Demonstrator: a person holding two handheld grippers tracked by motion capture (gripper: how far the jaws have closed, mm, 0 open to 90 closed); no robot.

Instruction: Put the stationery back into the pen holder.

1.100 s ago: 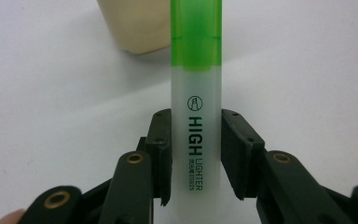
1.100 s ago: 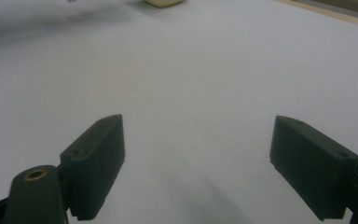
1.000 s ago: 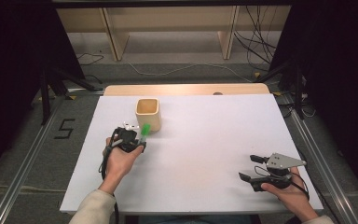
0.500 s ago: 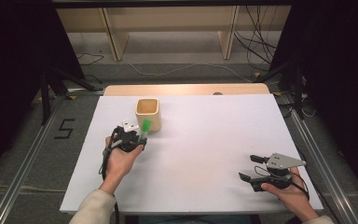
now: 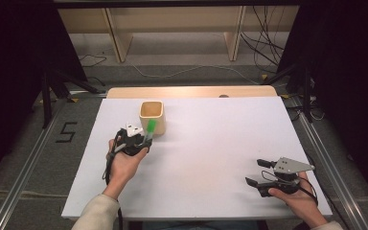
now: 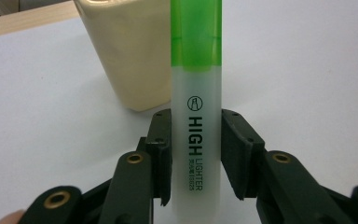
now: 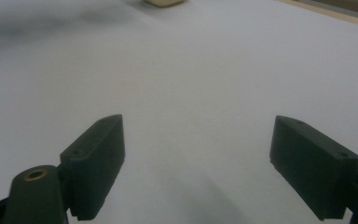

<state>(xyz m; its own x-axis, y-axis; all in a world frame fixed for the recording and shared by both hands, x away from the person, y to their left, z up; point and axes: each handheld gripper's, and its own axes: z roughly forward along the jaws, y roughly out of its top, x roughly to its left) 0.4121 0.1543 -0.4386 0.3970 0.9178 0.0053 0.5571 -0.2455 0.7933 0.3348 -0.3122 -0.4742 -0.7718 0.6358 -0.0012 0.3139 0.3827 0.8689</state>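
Observation:
A green highlighter [image 5: 150, 127] with a pale, printed barrel [image 6: 196, 93] stands upright between the jaws of my left gripper [image 5: 145, 139], which is shut on it; both pads [image 6: 162, 144] press on its barrel. It is held just in front of a cream square cup [image 5: 152, 115], which rises right behind it in the left gripper view [image 6: 135, 51]. My right gripper [image 5: 254, 172] rests low at the near right of the table, its jaws wide open [image 7: 198, 163] with only bare white surface between them.
The white tabletop [image 5: 211, 129] spreads between the two hands. A wooden strip [image 5: 191, 91] runs along its far edge, with shelving legs and cables on the floor beyond. The cup's base [image 7: 164, 2] lies far ahead of the right gripper.

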